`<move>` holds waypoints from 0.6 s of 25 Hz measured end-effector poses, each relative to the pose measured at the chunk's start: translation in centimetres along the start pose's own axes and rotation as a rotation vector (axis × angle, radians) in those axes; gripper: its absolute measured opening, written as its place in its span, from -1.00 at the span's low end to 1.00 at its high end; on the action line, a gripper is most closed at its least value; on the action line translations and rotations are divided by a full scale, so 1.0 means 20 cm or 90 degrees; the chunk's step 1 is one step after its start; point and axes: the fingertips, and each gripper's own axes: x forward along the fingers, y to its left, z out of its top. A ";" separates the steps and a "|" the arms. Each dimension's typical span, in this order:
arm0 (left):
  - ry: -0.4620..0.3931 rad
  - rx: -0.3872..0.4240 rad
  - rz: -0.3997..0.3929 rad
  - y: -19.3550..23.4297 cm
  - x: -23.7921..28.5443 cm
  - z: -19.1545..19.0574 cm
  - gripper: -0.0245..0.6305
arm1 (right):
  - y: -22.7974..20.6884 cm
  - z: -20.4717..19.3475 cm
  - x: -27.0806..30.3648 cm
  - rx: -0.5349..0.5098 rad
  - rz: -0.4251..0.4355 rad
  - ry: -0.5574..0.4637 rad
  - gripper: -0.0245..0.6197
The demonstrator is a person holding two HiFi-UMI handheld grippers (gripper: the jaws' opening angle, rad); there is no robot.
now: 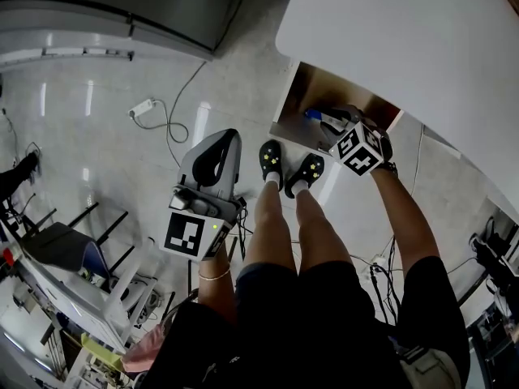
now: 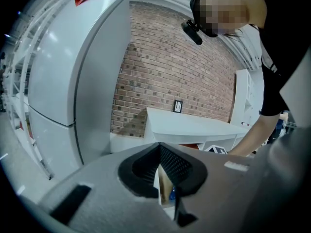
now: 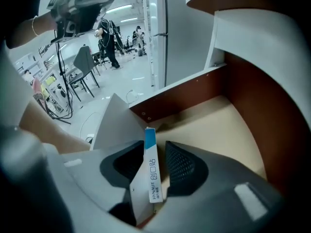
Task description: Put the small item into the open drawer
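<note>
The small item is a thin white box with a blue end (image 3: 151, 171). It stands on edge between the jaws of my right gripper (image 3: 154, 147), leaning on the left pad, with a gap to the right pad. The jaws stand open over the tan floor of the open drawer (image 3: 218, 125). In the head view the right gripper (image 1: 324, 120) reaches steeply down into the brown drawer (image 1: 302, 83) under the white table, and the box's blue end (image 1: 313, 114) shows at its tip. My left gripper (image 1: 225, 136) hangs over the floor to the left, its jaws (image 2: 158, 147) together with nothing in them.
The white table top (image 1: 389, 39) covers the drawer's back part. The person's feet in black shoes (image 1: 271, 160) stand just in front of the drawer. A power strip with a cable (image 1: 142, 108) lies on the floor at the left. A grey fridge (image 2: 73, 72) stands beyond.
</note>
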 end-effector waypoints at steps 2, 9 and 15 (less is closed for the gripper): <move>-0.005 -0.001 -0.004 0.00 0.00 0.03 -0.93 | -0.01 0.04 -0.05 0.018 -0.020 -0.024 -0.54; -0.013 0.014 -0.025 -0.02 0.00 0.11 -0.93 | -0.05 0.13 -0.24 0.091 -0.084 -0.097 -0.89; -0.008 0.023 -0.049 -0.08 0.03 0.16 -0.93 | -0.06 0.24 -0.47 0.212 -0.120 -0.210 -0.89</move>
